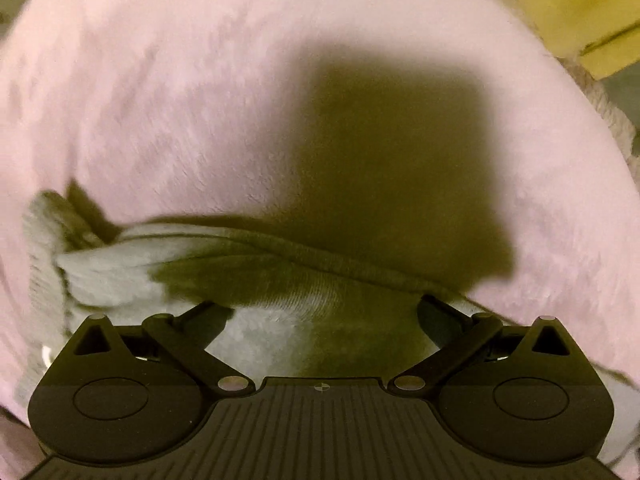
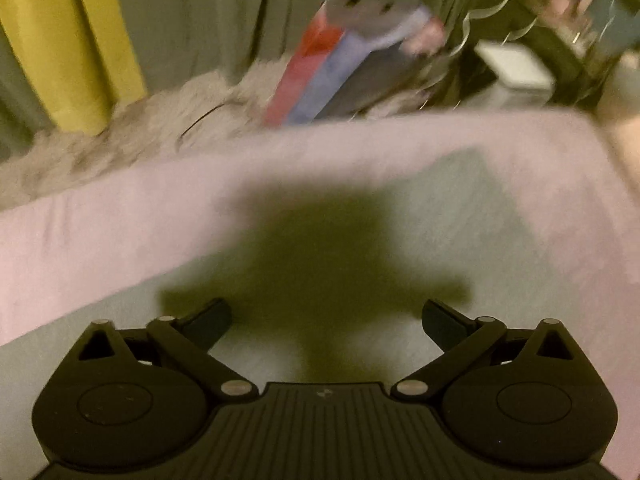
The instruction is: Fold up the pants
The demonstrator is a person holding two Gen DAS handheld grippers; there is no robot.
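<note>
Both jaws spread wide, empty — apparently hovering over pants (image 1: 280, 320).

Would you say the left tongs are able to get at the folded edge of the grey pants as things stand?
Probably yes: the left tongs are open right over the grey pants, with the folded edge just ahead on the pink cover and nothing between.

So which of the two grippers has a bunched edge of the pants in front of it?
The left gripper: a thick rumpled hem of the grey pants lies before it. The right gripper sees only flat grey cloth.
</note>
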